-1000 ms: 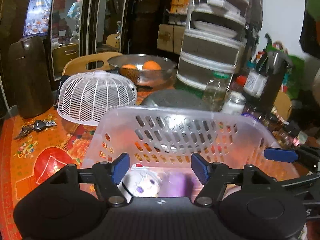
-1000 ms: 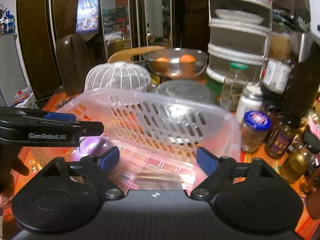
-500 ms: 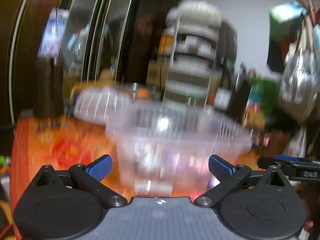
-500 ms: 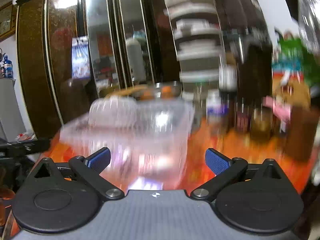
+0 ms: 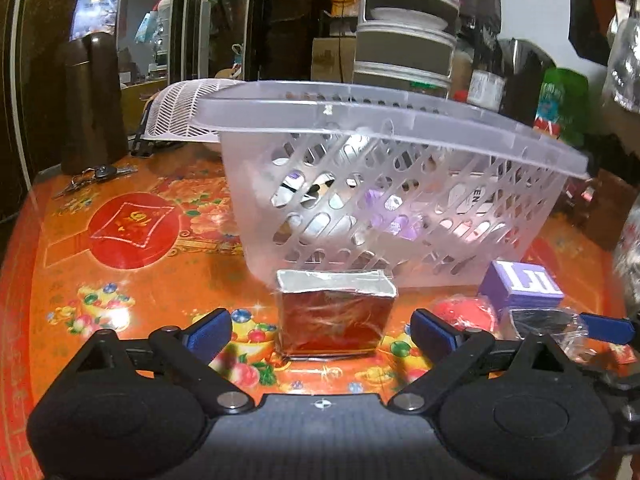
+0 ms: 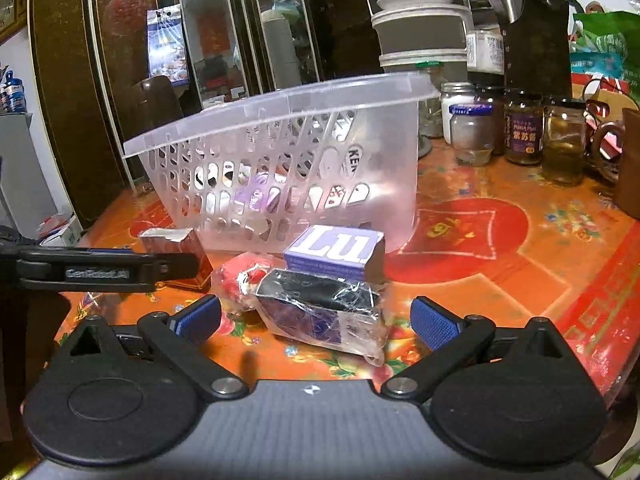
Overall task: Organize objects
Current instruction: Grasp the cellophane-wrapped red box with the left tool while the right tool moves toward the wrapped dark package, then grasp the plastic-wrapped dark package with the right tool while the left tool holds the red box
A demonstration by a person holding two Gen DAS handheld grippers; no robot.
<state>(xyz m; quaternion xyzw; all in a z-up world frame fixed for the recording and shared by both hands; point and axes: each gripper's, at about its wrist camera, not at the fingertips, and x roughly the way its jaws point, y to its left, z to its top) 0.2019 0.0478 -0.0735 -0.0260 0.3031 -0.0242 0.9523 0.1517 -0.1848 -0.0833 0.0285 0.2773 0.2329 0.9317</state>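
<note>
A clear plastic basket point(image 5: 360, 184) point(image 6: 288, 160) stands on the orange table and holds several small items. In front of it lie a red box with a silver top point(image 5: 334, 314) point(image 6: 176, 256), a red ball point(image 5: 464, 314) point(image 6: 240, 276), a purple box point(image 5: 520, 284) point(image 6: 334, 252) and a dark plastic-wrapped packet point(image 6: 324, 312) point(image 5: 540, 320). My left gripper point(image 5: 322, 332) is open, low over the table, just short of the red box. My right gripper point(image 6: 316, 320) is open, with the wrapped packet between its fingers' line.
A white mesh food cover point(image 5: 180, 116), a brown jug point(image 5: 90, 100) and keys point(image 5: 100, 174) sit at the left back. Several glass jars point(image 6: 524, 128) stand right of the basket. A stacked container tower point(image 5: 404, 40) rises behind.
Both grippers pulled back out of the basket and dropped low in front of it. Both opened wider. The loose items on the table have come into view.
</note>
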